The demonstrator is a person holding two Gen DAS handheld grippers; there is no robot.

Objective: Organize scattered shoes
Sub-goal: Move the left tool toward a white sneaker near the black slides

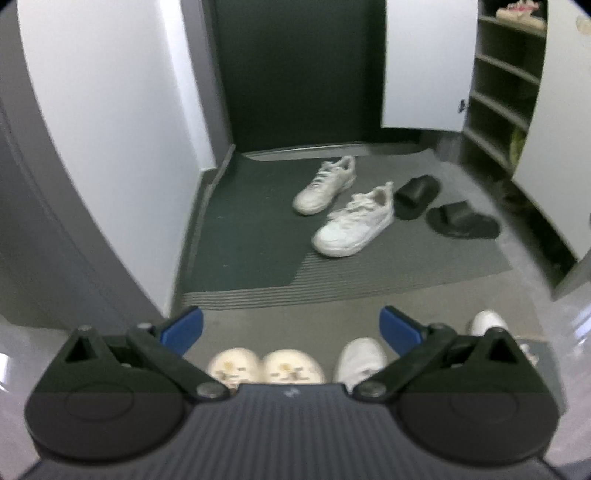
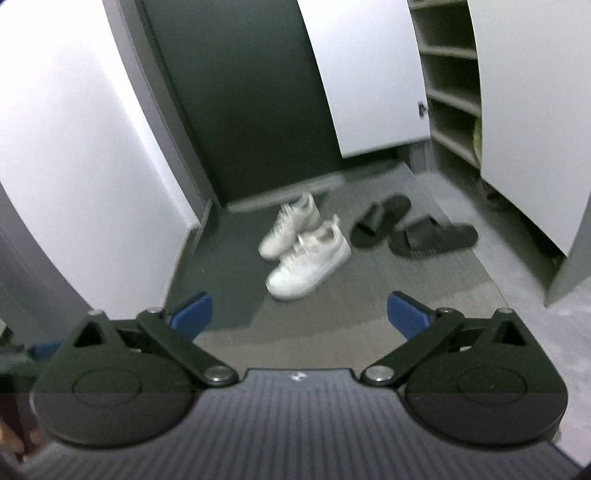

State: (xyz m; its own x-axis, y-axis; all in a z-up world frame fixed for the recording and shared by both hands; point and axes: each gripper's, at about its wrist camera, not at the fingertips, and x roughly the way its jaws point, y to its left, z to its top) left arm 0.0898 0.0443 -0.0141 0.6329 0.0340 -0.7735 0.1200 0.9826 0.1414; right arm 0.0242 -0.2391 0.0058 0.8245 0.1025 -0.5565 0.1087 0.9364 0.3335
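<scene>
Two white sneakers lie on the dark mat, a far one (image 1: 325, 184) (image 2: 288, 226) and a near one (image 1: 354, 221) (image 2: 308, 262), toes toward me. Right of them lie two black slides, one further back (image 1: 416, 195) (image 2: 380, 220) and one nearer (image 1: 461, 220) (image 2: 432, 236). My left gripper (image 1: 291, 326) hovers open above the floor, well short of the sneakers, with nothing between its blue pads. Under it show a pair of cream shoes (image 1: 264, 367) and a white shoe (image 1: 360, 360). My right gripper (image 2: 299, 312) is also open and holds nothing, short of the near sneaker.
An open shoe cabinet (image 1: 498, 99) (image 2: 448, 96) with several shelves stands at the right, its white doors (image 1: 421, 62) (image 2: 373, 74) swung out. A pale pair (image 1: 521, 11) rests on a top shelf. A dark entry door (image 1: 299, 70) is straight ahead, a white wall (image 1: 110, 110) on the left.
</scene>
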